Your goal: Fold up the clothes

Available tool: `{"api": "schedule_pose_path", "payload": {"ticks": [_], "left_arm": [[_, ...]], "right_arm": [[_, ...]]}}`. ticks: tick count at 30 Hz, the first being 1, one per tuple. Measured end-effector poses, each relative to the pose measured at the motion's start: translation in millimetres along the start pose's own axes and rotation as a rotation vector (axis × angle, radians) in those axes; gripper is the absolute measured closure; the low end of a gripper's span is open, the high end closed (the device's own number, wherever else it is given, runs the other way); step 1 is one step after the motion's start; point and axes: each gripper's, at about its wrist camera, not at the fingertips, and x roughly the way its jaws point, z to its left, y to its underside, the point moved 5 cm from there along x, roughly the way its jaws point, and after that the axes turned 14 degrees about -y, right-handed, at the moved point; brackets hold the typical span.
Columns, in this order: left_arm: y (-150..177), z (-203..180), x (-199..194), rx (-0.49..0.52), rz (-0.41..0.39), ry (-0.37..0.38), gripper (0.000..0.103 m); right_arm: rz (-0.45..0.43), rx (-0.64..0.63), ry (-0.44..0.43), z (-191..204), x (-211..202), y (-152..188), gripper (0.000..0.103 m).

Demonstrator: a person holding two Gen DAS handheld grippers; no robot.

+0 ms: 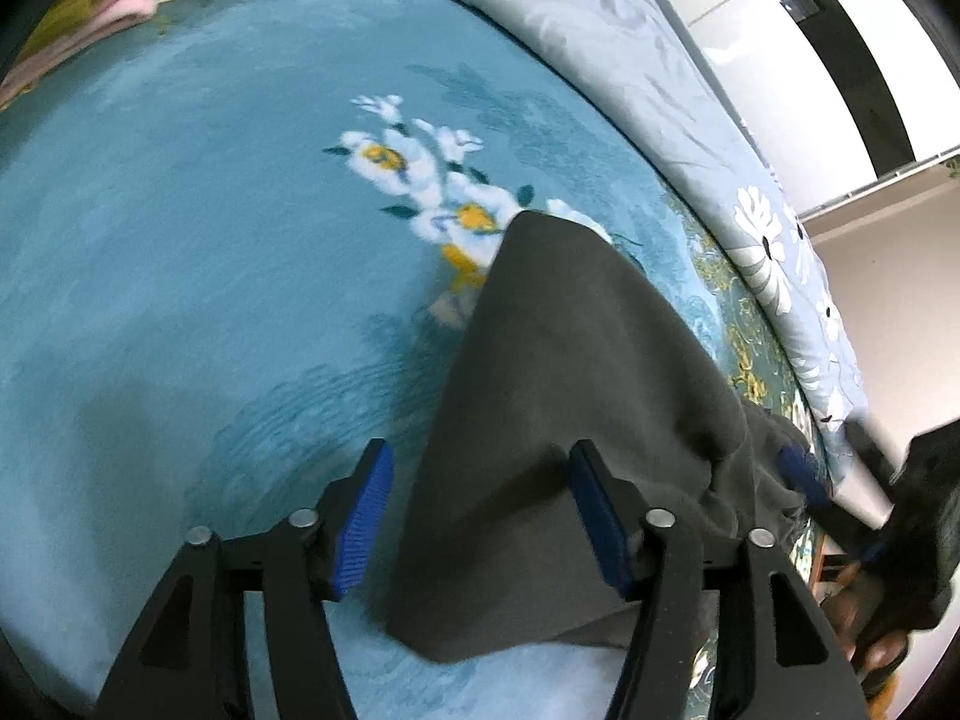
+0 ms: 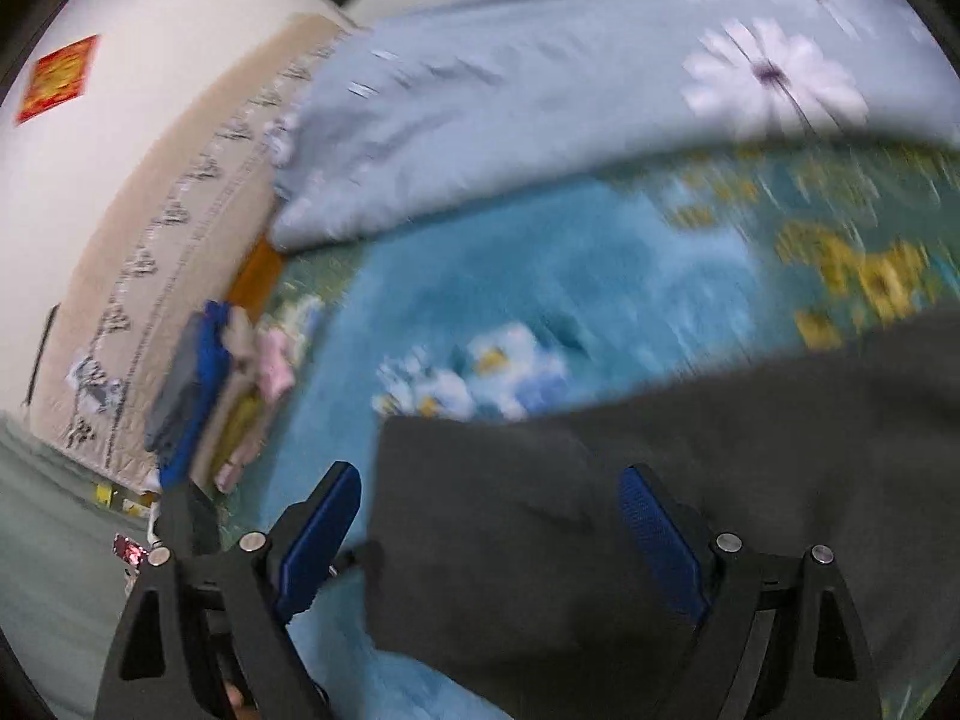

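— The dark grey garment (image 1: 576, 396) lies on the blue flowered blanket (image 1: 180, 240), running from the middle toward 5 o'clock in the left camera.

— Is anyone pinching it?

— No. The left gripper (image 1: 480, 522) is spread apart, the cloth just lying between its blue pads (image 1: 366, 516). The right gripper (image 2: 498, 540) is spread wide too, with cloth between but not squeezed.

— What does only one camera see?

— The left one catches the right gripper at 4 o'clock, beside the cloth's bunched end. The right one, all blurry, shows a pile of folded clothes (image 2: 204, 384) at 9 o'clock and a red paper (image 2: 57, 79) on the wall at 10. Both see the pale flowered quilt (image 2: 510, 120).
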Motion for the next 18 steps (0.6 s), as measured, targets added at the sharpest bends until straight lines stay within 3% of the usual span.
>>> {"api": "schedule_pose_path", "payload": {"ticks": [4, 8, 11, 15, 18], "left_arm": [[-7.4, -11.8, 14.6, 0.028, 0.032, -0.016, 0.04], [-3.0, -14.2, 25.2, 0.07, 0.048, -0.12, 0.04], [-3.1, -13.8, 12.4, 0.07, 0.023, -0.139, 0.04], [-5.1, -32.2, -19.9, 0.138, -0.086, -0.181, 0.04], [-1.0, -79.5, -26.9, 0.246, -0.112, -0.099, 0.04]], "right_arm": [[0.081, 0.078, 0.019, -27.8, 12.8, 22.3, 0.013], [0.112, 0.097, 0.134, -52.2, 24.8, 29.3, 0.015], [0.076, 0.124, 0.12, -53.9, 5.7, 20.0, 0.015], [0.007, 0.122, 0.114, -55.6, -37.2, -1.6, 0.015], [-0.076, 0.138, 0.136, -71.1, -93.3, -23.8, 0.015]]}}
